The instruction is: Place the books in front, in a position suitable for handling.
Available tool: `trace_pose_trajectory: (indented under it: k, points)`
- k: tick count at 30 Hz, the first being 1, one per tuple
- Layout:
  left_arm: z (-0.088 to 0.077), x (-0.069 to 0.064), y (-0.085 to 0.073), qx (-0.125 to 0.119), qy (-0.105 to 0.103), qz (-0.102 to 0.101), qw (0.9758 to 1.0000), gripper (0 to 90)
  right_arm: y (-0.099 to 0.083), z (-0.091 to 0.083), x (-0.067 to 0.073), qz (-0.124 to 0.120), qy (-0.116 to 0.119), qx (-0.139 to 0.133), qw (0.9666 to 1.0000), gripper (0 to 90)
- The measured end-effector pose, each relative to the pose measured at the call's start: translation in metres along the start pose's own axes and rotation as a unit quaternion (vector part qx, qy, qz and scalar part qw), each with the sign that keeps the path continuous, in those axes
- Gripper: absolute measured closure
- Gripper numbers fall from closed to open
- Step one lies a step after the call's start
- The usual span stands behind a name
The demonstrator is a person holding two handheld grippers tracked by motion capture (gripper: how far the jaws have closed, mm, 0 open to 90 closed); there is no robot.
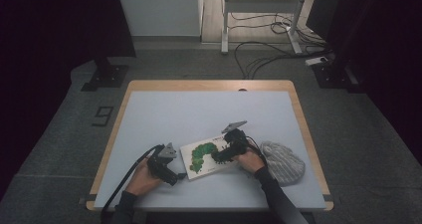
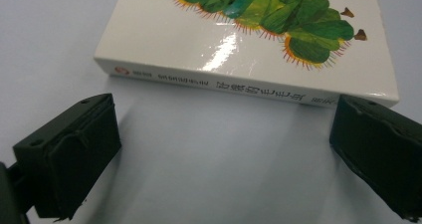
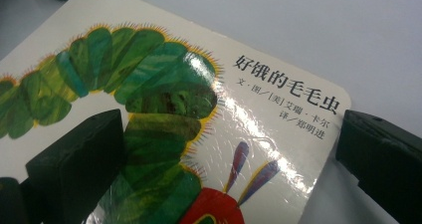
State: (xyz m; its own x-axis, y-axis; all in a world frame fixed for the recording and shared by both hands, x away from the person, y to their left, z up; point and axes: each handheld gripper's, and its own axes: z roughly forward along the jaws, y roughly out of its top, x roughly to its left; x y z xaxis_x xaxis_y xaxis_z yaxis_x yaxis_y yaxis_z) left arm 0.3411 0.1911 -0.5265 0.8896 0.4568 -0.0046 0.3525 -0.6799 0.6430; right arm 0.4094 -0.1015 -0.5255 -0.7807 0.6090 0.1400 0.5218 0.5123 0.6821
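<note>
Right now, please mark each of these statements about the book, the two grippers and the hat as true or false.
1. The book lies flat on the table, cover up. True.
2. The left gripper is shut on the spine. False: its fingers stand wide apart, short of the spine.
3. A grey knitted hat lies on the right of the book. True.
4. The cover shows a blue fish. False: it shows a green caterpillar.
5. The right gripper is open over the cover's corner. True.

Grey hat [image 1: 283, 162] crowds the book's [image 1: 201, 158] right side; left side free
</note>
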Motion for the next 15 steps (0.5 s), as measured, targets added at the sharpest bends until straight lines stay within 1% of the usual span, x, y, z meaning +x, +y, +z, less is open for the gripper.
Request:
trace_pose_trajectory:
  k: [3,6,7,10,15]
  points:
    - [-0.0007,-0.0037,-0.0023,-0.005,-0.005,0.003,1.0,0.0,0.0037,0.0039,0.0028,-0.002,0.003,0.002,1.0,0.0]
    - [-0.0004,-0.0068,-0.0022,-0.007,-0.013,0.013,0.9998,0.0,0.007,0.0073,0.005,-0.004,0.009,0.003,1.0,0.0]
    - [-0.0008,-0.0071,-0.0022,-0.005,-0.012,0.015,0.9998,0.0,0.0077,0.0087,0.0055,-0.007,0.011,0.0,0.9999,0.0]
    - [-0.0006,-0.0074,-0.0024,-0.007,-0.012,0.011,0.9998,0.0,0.0089,0.0092,0.0064,-0.004,0.009,0.003,1.0,0.0]
    - [-0.0008,-0.0081,-0.0029,-0.007,-0.01,0.008,0.9999,0.0,0.008,0.0084,0.0058,-0.006,0.008,-0.002,0.9999,0.1]
